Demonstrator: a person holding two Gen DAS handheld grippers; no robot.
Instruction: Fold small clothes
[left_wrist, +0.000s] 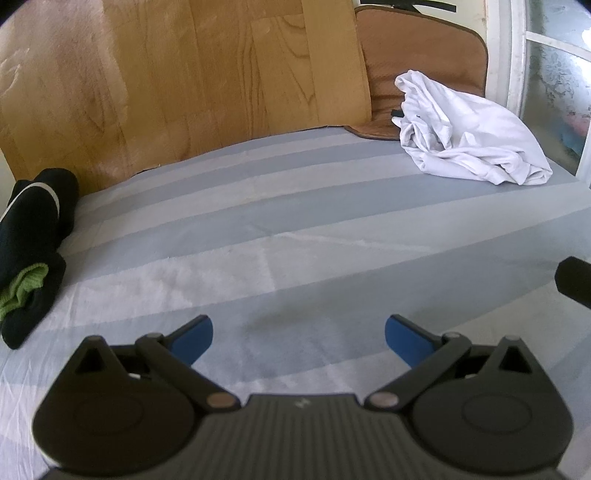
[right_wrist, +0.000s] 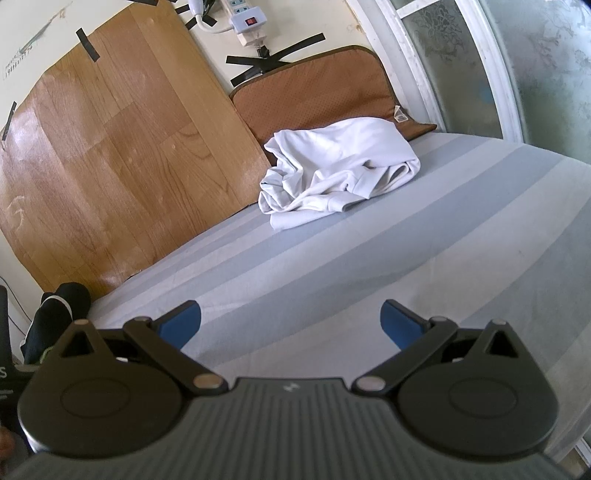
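A crumpled white garment (left_wrist: 469, 136) lies at the far right of the striped grey bed sheet (left_wrist: 277, 229), against a brown cushion; it also shows in the right wrist view (right_wrist: 340, 173). A black garment with a white stripe and a green piece (left_wrist: 29, 251) lies at the left edge, and shows at the left in the right wrist view (right_wrist: 55, 317). My left gripper (left_wrist: 298, 341) is open and empty above the sheet. My right gripper (right_wrist: 290, 325) is open and empty, well short of the white garment.
A wood-pattern board (right_wrist: 110, 166) leans against the wall behind the bed. A brown cushion (right_wrist: 321, 96) stands in the far corner. A white-framed window (right_wrist: 461, 66) is on the right. A power strip (right_wrist: 243, 18) hangs on the wall.
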